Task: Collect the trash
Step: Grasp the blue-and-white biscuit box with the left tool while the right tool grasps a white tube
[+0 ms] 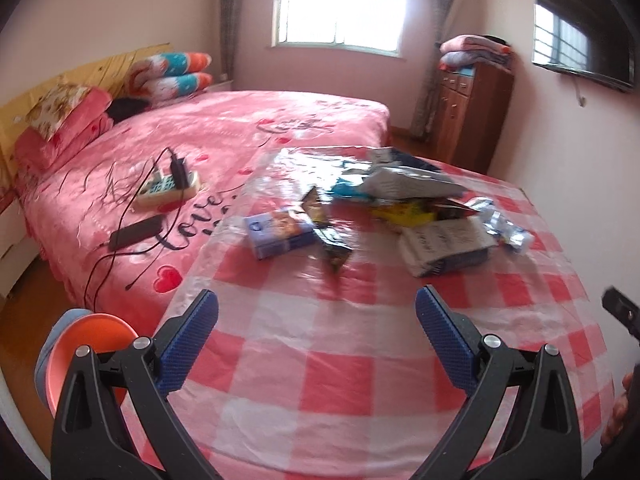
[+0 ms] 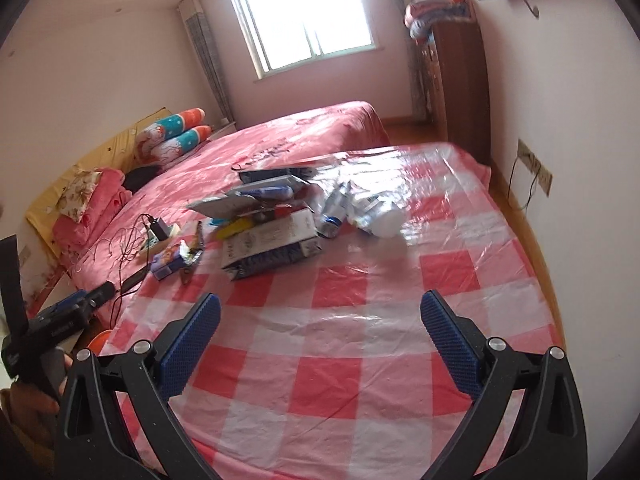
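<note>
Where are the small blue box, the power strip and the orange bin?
small blue box (image 1: 280,232): left wrist view, top face.
power strip (image 1: 168,188): left wrist view, socket face.
orange bin (image 1: 86,344): left wrist view, inner wall.

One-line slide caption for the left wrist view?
Open left gripper hovers over checked tablecloth, facing scattered trash pile beside pink bed.

The table (image 1: 360,380) stands just beside the bed (image 1: 240,128), on its right. On the table, at the far part, lies a heap of trash: a small box (image 1: 280,232) at the left end, a wrapper (image 1: 330,240) touching its right side, then a big carton (image 1: 444,248), and crumpled bags (image 1: 504,224) at the right end. Behind the carton lie more packets (image 1: 404,182). On the bed, left of the table, lie a power strip (image 1: 168,188) with a charger (image 1: 178,168) on it, and a phone (image 1: 136,232) nearer. Pillows (image 1: 64,120) lie at the bed's left end. Behind the table stands a cabinet (image 1: 472,112) with folded blankets (image 1: 476,52) on top.
</note>
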